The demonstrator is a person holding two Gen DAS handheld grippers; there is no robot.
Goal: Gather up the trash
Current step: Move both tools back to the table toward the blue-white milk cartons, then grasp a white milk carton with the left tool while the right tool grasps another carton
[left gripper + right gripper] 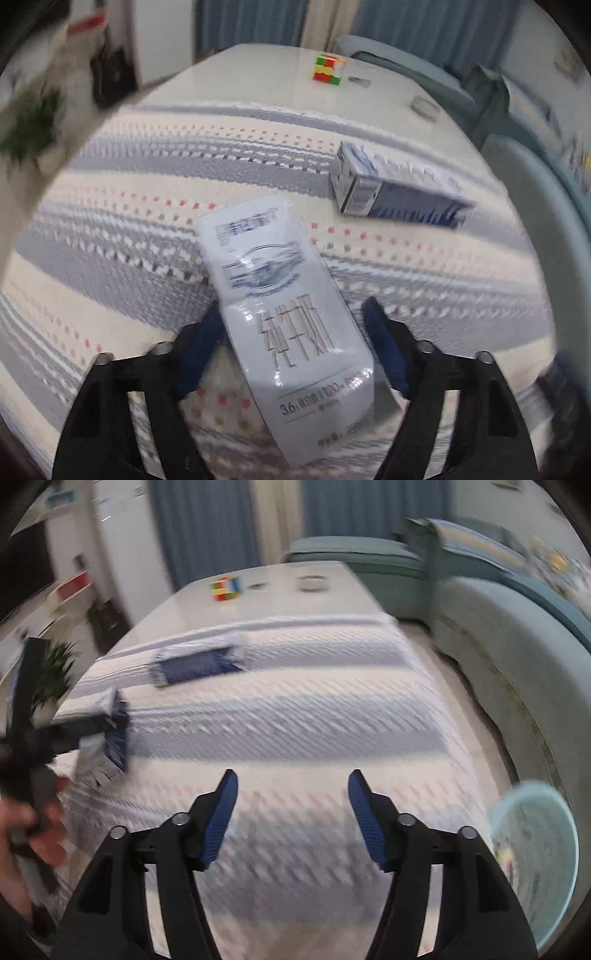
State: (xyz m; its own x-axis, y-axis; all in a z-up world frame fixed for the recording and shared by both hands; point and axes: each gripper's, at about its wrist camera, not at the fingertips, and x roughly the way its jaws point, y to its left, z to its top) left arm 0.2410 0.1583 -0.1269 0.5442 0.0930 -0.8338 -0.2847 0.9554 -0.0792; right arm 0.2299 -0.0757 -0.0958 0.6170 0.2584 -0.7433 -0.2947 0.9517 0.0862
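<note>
A white and grey milk carton (pixel 291 314) lies tilted on the striped tablecloth (pixel 129 258), between the fingers of my left gripper (pixel 291 306). The left fingertip (pixel 212 314) is at the carton's edge, and a narrow gap shows at the right fingertip (pixel 373 317), so the jaws stand open around it. A second carton (pixel 395 192) with a dark blue side lies farther back on the right. In the right wrist view my right gripper (pixel 291 775) hangs open and empty over the cloth. At that view's left edge, a hand (pixel 22 830) holds the left gripper (pixel 74 734) at the first carton (pixel 103 746).
A pale blue bin (pixel 535 849) stands off the table's right edge, beside a teal sofa (pixel 498 646). At the far end of the table sit a colour cube (pixel 330 69) and a small round item (pixel 313 582). A green plant (pixel 33 125) is at the left.
</note>
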